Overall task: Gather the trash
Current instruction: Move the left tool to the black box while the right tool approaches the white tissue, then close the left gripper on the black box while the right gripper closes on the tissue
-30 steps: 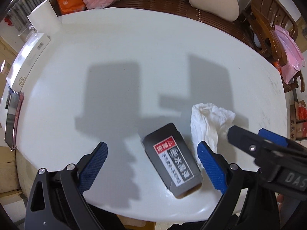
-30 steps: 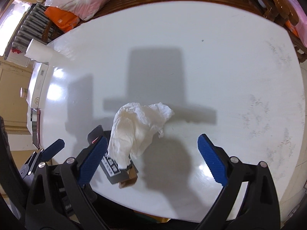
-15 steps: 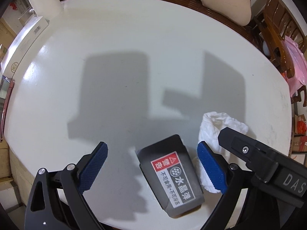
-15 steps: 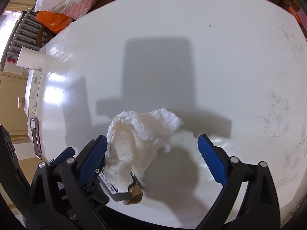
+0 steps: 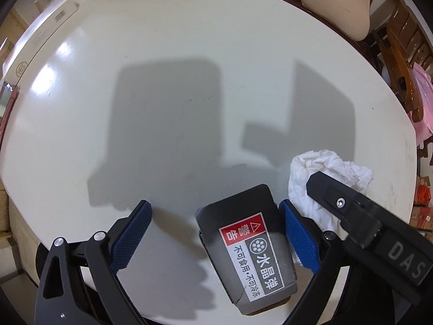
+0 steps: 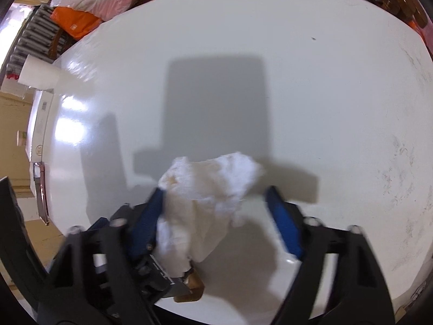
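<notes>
Where it lies flat, grey box (image 5: 247, 254) reads 警告, 水晶弹.

Crumpled tissue (image 6: 208, 189) between claw (image 6: 216, 216) pads

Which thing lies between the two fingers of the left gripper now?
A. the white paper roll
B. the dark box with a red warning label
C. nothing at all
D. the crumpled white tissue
B: the dark box lies between the open left gripper fingers; the tissue is outside them.

a dark grey carton (image 5: 245, 254) with a red warning label lies flat near the white table's (image 5: 189, 54) front edge. a crumpled white tissue (image 5: 322, 178) lies just beside it.
</notes>
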Tool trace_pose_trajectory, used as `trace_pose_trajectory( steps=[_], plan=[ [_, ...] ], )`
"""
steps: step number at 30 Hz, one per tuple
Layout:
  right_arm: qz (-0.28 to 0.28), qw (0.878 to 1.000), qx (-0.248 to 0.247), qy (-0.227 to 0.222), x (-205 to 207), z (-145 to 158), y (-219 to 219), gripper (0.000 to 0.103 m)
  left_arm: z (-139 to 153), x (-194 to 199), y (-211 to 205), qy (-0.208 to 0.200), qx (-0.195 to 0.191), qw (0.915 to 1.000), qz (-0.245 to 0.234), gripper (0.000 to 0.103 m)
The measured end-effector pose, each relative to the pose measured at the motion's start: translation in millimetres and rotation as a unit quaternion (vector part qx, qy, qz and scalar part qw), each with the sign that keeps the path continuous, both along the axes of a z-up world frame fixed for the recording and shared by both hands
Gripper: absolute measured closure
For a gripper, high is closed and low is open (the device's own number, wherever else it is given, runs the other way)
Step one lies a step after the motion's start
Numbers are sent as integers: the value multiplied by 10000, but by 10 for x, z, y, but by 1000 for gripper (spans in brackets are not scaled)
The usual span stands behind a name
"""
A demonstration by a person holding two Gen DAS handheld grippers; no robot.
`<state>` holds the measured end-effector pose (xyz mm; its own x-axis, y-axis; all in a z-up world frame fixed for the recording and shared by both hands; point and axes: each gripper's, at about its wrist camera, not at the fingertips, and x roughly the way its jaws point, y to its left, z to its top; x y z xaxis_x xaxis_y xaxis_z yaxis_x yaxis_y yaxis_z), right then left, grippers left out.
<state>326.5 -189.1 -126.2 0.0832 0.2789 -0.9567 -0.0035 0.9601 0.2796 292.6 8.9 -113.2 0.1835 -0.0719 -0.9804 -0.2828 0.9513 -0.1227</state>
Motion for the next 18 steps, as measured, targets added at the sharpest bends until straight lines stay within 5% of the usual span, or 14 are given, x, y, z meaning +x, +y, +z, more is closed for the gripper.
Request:
trace_pose_trajectory(
  steps=[8,13,18],
  plan=[
    [233,9993,272,85,-41,11,118,74,-52,128,-226,75,154,9998,-73,18],
    [314,9993,195,-22,-67,58,154,79,18,131,-233,-21,201,9998,-95,44],
    [355,9992,44,-161,-65,81,215,81,20,149,-179,-7,-106,9999,-118,51]
  ],
)
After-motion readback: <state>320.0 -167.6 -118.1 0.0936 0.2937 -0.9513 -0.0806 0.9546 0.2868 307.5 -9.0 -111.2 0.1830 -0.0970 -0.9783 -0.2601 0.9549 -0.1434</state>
